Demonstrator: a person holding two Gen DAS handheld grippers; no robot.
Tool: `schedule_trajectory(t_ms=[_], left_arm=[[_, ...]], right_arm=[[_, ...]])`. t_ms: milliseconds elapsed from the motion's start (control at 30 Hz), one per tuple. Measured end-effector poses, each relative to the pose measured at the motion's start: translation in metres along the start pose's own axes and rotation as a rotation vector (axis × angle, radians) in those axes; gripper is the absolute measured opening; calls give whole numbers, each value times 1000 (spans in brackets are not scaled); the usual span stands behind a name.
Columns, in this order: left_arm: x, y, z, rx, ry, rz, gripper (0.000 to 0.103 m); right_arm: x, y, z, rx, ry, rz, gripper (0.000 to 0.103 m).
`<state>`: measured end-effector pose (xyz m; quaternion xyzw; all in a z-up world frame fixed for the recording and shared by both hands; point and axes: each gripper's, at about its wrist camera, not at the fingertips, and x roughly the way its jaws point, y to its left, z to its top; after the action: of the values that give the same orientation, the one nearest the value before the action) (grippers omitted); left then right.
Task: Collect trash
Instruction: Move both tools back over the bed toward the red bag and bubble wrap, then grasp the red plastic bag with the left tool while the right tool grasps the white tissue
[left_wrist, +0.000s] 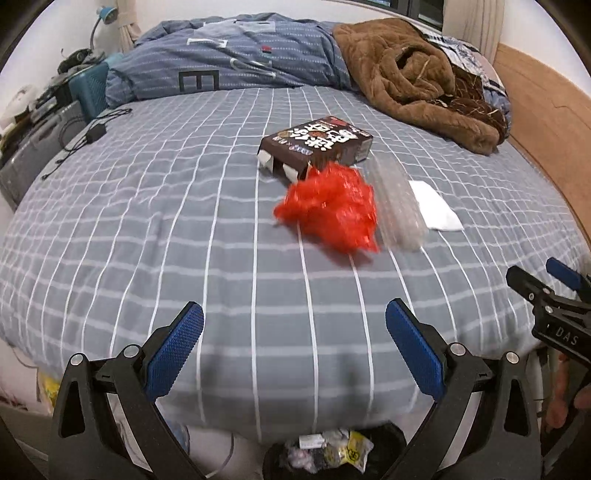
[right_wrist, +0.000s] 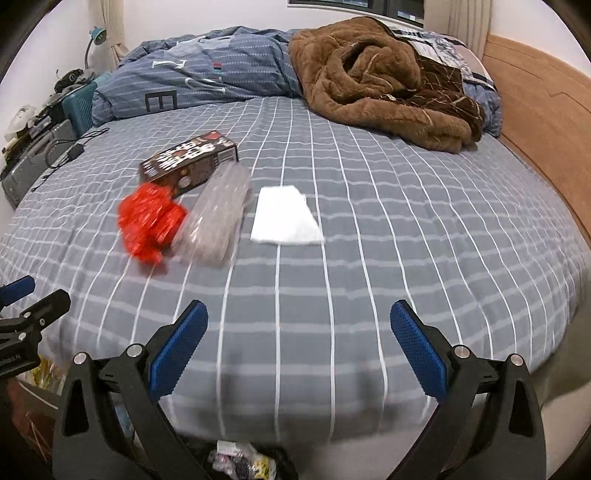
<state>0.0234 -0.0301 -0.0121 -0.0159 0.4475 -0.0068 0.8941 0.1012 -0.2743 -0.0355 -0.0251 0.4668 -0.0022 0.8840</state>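
Four pieces of trash lie on the grey checked bed: a brown snack box (left_wrist: 317, 144) (right_wrist: 189, 160), a crumpled red plastic bag (left_wrist: 330, 208) (right_wrist: 150, 223), a clear plastic tray (left_wrist: 397, 201) (right_wrist: 218, 216) and a white tissue (left_wrist: 436, 206) (right_wrist: 284, 216). My left gripper (left_wrist: 294, 325) is open and empty above the bed's near edge, short of the red bag. My right gripper (right_wrist: 299, 325) is open and empty, short of the tissue. Each gripper shows at the edge of the other's view (left_wrist: 546, 291) (right_wrist: 26, 299).
A black trash bin (left_wrist: 334, 452) (right_wrist: 243, 461) holding wrappers stands on the floor below the bed's near edge. A brown fleece blanket (left_wrist: 421, 81) and a blue duvet (left_wrist: 229, 55) lie at the far side. A wooden headboard (right_wrist: 543, 110) is right; cluttered bedside things (left_wrist: 44, 110) left.
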Motion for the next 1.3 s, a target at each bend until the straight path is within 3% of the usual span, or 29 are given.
schedule_trajectory(t_ms=[367, 533, 800, 1033, 1167, 1300], left_arm=[[63, -10, 55, 27, 24, -26, 97], [89, -15, 73, 31, 41, -36, 97], [114, -17, 89, 20, 57, -57, 97], [129, -24, 89, 12, 101, -120, 70], [129, -31, 90, 12, 104, -133, 54], [126, -33, 90, 10, 104, -132, 42]], right_arm=[[82, 10, 58, -46, 42, -10, 86], [112, 18, 67, -62, 75, -3, 84], [147, 19, 73, -33, 140, 22, 68], [159, 19, 71, -4, 186, 69, 42], [159, 21, 73, -15, 198, 93, 18], [160, 23, 72, -13, 209, 117, 7]])
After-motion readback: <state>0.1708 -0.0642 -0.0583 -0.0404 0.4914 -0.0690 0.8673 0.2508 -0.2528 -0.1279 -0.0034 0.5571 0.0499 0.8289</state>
